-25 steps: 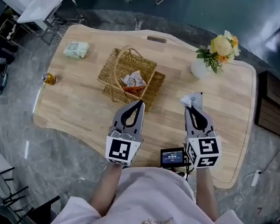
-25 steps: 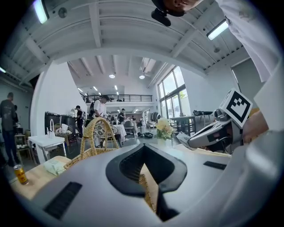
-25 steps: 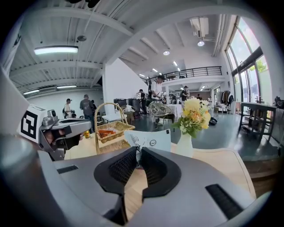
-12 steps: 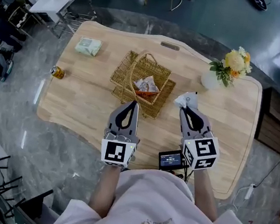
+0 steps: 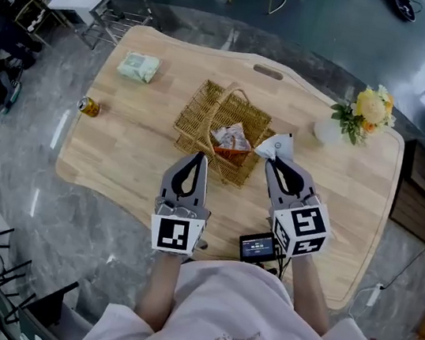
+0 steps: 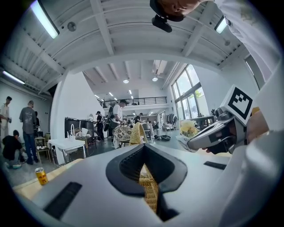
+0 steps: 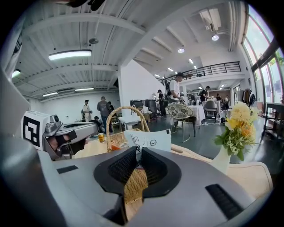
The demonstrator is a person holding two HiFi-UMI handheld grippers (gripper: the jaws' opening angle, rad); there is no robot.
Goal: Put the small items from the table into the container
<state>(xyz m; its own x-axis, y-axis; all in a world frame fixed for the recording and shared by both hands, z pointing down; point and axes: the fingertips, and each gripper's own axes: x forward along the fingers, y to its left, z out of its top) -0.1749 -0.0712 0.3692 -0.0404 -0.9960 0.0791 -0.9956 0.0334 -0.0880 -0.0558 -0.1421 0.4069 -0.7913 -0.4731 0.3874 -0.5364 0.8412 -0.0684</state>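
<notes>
Wicker handled basket mid pale wooden table, right gripper pinching flat white packet beside its right rim, left gripper closed, empty.

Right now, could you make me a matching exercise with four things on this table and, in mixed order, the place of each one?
Things:
1. white packet
2. green packet
3. can
4. flower vase

Places, as the head view shows them:
A. near the left edge of the table
B. between the jaws of the right hand-held gripper
C. near the far right corner
D. near the far left corner

Pairs: 1-B, 2-D, 3-A, 4-C
</notes>
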